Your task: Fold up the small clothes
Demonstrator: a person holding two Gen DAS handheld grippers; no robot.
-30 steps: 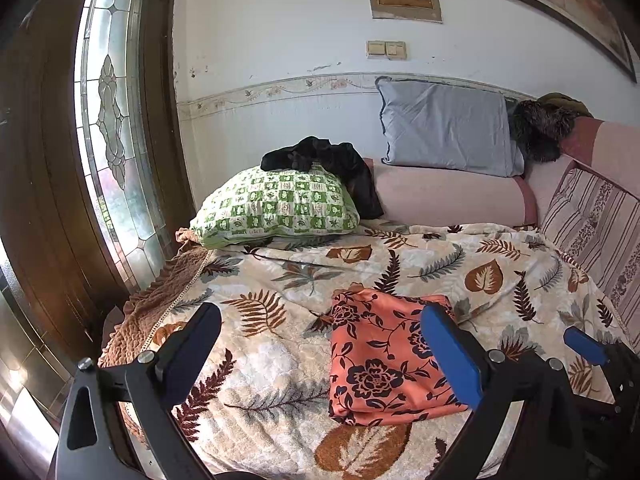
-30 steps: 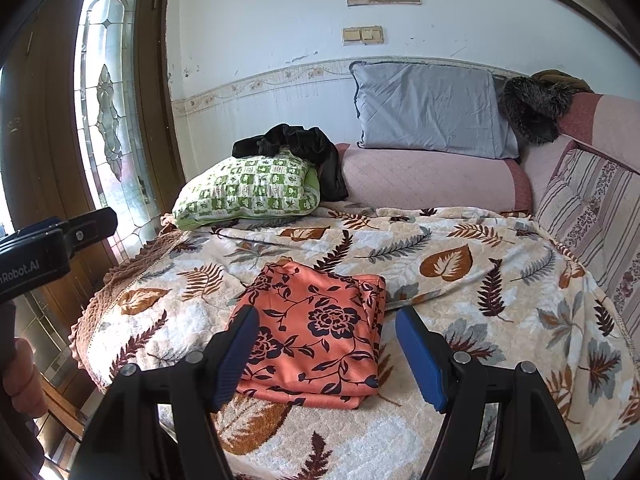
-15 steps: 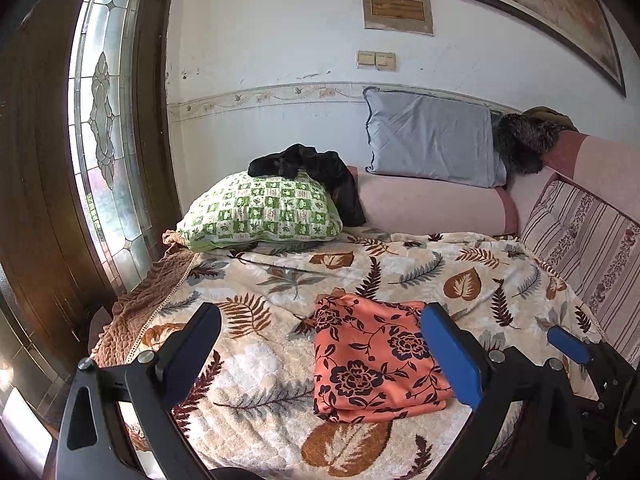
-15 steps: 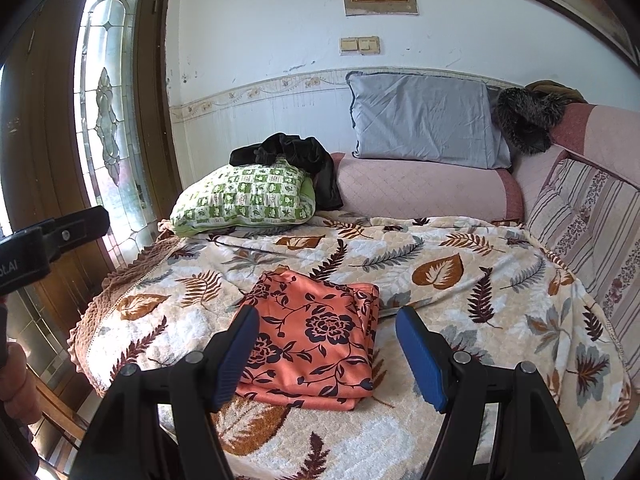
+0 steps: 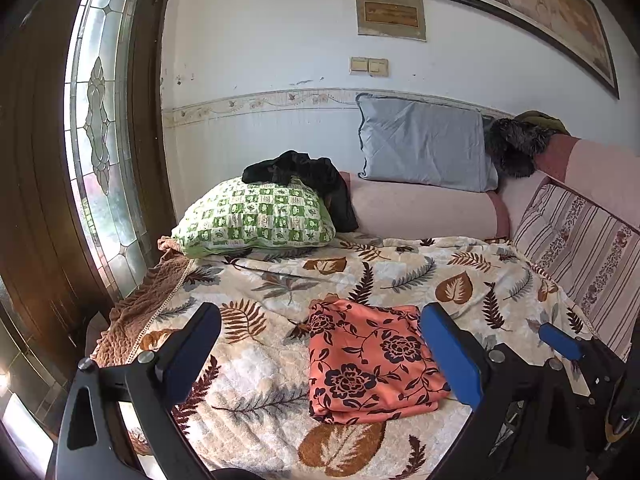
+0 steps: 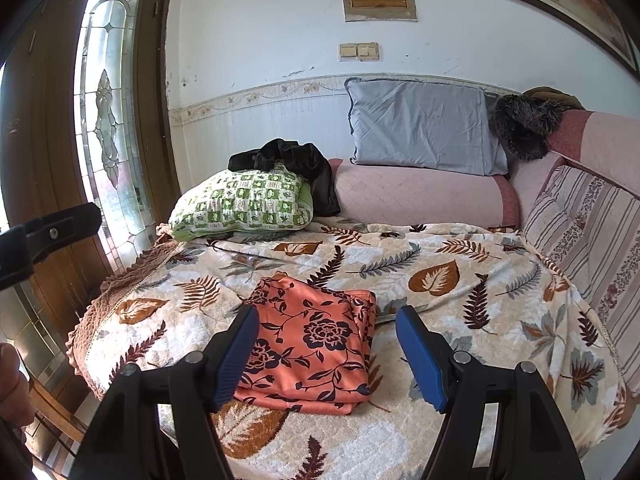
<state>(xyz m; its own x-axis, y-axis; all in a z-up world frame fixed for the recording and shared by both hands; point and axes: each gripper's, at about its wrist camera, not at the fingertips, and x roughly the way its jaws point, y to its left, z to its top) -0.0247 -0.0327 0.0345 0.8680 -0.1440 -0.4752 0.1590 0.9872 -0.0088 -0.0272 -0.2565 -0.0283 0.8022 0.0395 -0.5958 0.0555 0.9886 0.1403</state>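
In the left wrist view my left gripper stood wide open and empty, the folded orange floral cloth lying lower centre on the leaf-print blanket. In the right wrist view my right gripper gaped empty above the cloth; I judged only squaring remained. No containers showed.

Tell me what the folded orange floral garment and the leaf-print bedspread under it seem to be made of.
Folded orange floral garment: probably a thin, smooth woven fabric with a slight sheen; it lies flat with crisp, thin layered edges. Leaf-print bedspread: seemingly plush, quilted fleece, matte; stitched puffy texture and soft fuzzy surface.
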